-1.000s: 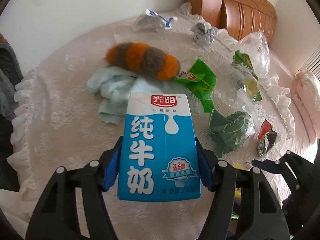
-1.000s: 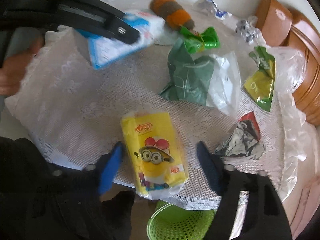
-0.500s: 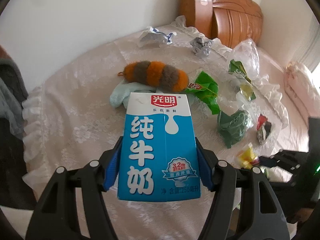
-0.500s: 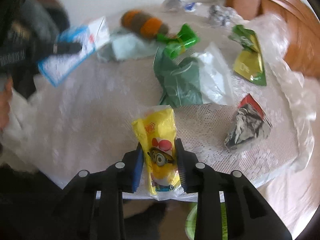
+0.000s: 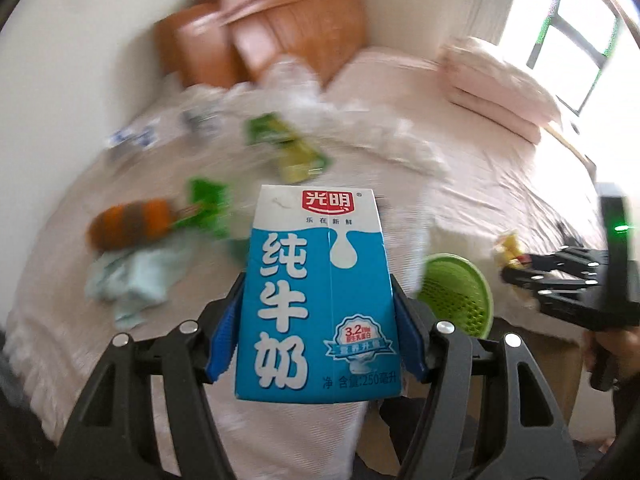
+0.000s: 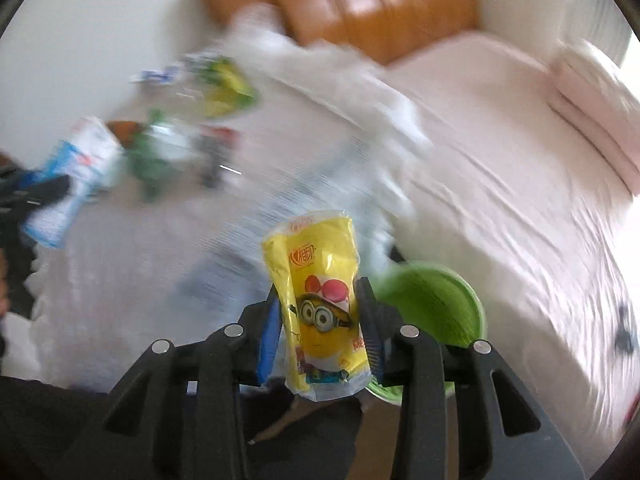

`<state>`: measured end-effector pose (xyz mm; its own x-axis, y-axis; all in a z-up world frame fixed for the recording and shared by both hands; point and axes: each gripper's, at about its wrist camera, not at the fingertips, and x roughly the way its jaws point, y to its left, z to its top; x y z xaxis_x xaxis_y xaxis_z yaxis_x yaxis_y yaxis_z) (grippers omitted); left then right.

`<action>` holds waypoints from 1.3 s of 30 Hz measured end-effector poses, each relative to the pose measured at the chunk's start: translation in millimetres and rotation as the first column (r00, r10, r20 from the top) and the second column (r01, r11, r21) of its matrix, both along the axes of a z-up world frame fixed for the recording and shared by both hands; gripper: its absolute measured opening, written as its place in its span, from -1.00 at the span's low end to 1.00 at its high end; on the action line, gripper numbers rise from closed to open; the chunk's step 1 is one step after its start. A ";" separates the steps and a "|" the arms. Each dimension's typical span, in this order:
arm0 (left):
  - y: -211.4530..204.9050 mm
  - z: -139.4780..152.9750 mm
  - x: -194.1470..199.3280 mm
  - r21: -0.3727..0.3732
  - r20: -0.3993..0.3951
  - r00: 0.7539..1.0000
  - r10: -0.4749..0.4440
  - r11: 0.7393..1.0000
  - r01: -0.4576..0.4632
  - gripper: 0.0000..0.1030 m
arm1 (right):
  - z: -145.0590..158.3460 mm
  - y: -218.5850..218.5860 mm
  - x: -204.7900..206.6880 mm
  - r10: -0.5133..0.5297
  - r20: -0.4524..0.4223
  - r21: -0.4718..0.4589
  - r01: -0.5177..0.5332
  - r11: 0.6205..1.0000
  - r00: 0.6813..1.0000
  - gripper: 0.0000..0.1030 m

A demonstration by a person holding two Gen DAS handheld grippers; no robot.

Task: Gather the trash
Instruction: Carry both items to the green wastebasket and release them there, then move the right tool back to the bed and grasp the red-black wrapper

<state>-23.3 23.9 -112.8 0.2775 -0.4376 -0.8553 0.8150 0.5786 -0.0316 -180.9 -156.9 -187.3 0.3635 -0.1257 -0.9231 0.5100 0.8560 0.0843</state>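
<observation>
Since a second ago you've swung both toward the green basket: left gripper clamps the milk carton; right gripper, jaws easing apart, seemingly grips the yellow pouch.

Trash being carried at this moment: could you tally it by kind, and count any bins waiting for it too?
milk carton: 1
yellow snack packet: 1
green basket: 1
Total: 3
</observation>
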 end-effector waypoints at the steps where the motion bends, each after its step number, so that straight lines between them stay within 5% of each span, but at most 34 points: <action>1: -10.6 -1.0 -7.5 -0.004 -0.006 1.000 -0.019 1.000 0.019 0.23 | -12.9 -11.9 -9.0 -0.031 -0.022 0.011 0.031 0.999 0.999 -0.22; 2: -21.1 -1.7 -14.8 -0.008 -0.017 0.999 -0.036 0.999 0.036 0.23 | -22.5 -20.0 -16.6 -0.047 -0.033 0.015 0.048 0.999 0.998 -0.13; 4: -46.3 -5.7 -30.6 -0.008 -0.042 0.997 -0.058 0.998 0.058 0.23 | -37.6 -39.0 -32.7 -0.093 -0.062 0.012 0.094 0.995 0.994 0.51; 10: -119.3 -20.5 -83.6 0.029 -0.077 0.986 -0.149 0.988 0.152 0.23 | -22.8 -86.3 -74.2 -0.181 -0.025 -0.051 0.180 0.982 0.983 0.85; 21: -206.9 -55.5 -148.8 0.109 -0.123 0.949 -0.291 0.946 0.304 0.24 | 26.0 -155.3 -128.5 -0.233 0.053 -0.159 0.239 0.958 0.971 0.90; 26: -210.5 -52.5 -149.5 0.092 -0.112 0.961 -0.252 0.961 0.262 0.82 | 33.2 -166.0 -131.8 -0.230 0.076 -0.160 0.240 0.958 0.970 0.90; 39: -179.6 -13.7 -125.4 -0.022 -0.066 0.987 -0.147 0.989 0.145 0.85 | 61.0 -141.5 -99.5 -0.114 0.130 -0.196 0.138 0.971 0.985 0.90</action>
<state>-148.8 -155.7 -126.5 0.1514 -0.4836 -0.8621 0.8863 0.4525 -0.0982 -280.4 -298.4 -126.3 0.4370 -0.3581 -0.8251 0.6117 0.7909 -0.0192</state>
